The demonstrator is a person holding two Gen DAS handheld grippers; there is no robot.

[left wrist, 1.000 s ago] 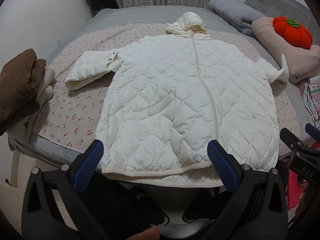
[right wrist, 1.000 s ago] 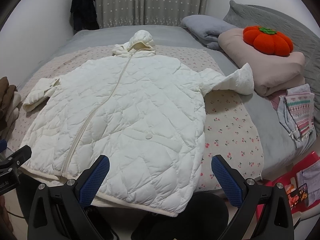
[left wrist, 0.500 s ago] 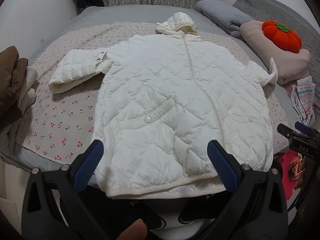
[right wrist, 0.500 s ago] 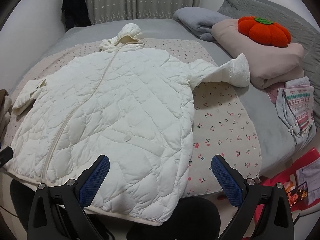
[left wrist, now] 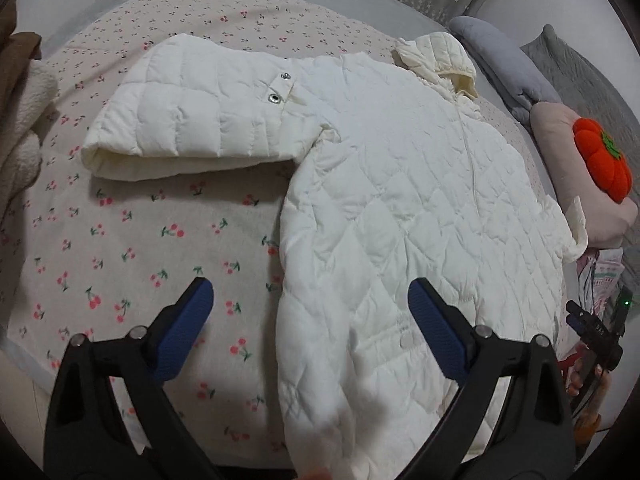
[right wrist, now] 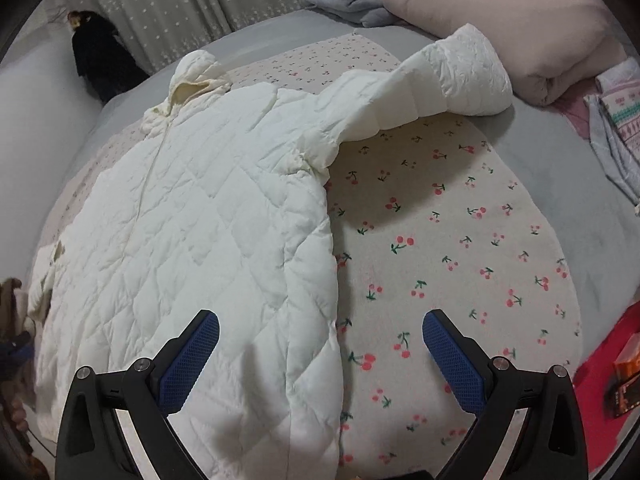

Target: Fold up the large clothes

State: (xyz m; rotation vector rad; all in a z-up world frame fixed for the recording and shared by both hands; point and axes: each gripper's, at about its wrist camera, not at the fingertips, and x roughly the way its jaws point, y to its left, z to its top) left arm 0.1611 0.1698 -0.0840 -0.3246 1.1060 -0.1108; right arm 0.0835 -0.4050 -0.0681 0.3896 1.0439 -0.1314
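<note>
- A white quilted hooded jacket (left wrist: 420, 208) lies spread flat, front up, on a cream bedspread printed with small red cherries (left wrist: 132, 256); this jacket serves as the landmark for everything below.
- The jacket's hood (left wrist: 444, 60) rests at its far end, and a zip seam runs down the middle of the body.
- One sleeve (left wrist: 192, 116) stretches sideways off the jacket onto the cherry bedspread, with two metal snap buttons near where it joins the shoulder.
- The other sleeve (right wrist: 436, 84) reaches out on the opposite side, its cuff touching a folded pale pink blanket (right wrist: 552, 40).
- On that pink blanket, beyond the jacket's second sleeve, sits an orange pumpkin-shaped plush cushion (left wrist: 600, 156).
- A folded grey blanket (left wrist: 500, 64) lies just past the jacket's hood.
- The left gripper (left wrist: 310, 316), black with blue pads, stands wide apart over the jacket's side edge: one finger above the bare bedspread, the other above the quilted body, gripping nothing.
- The right gripper (right wrist: 320, 346) is likewise spread wide, straddling the jacket's opposite side edge near the hem, with nothing between its pads.
- A cream fleecy bundle of fabric (left wrist: 20, 128) lies beyond the cuff of the jacket's first sleeve.
</note>
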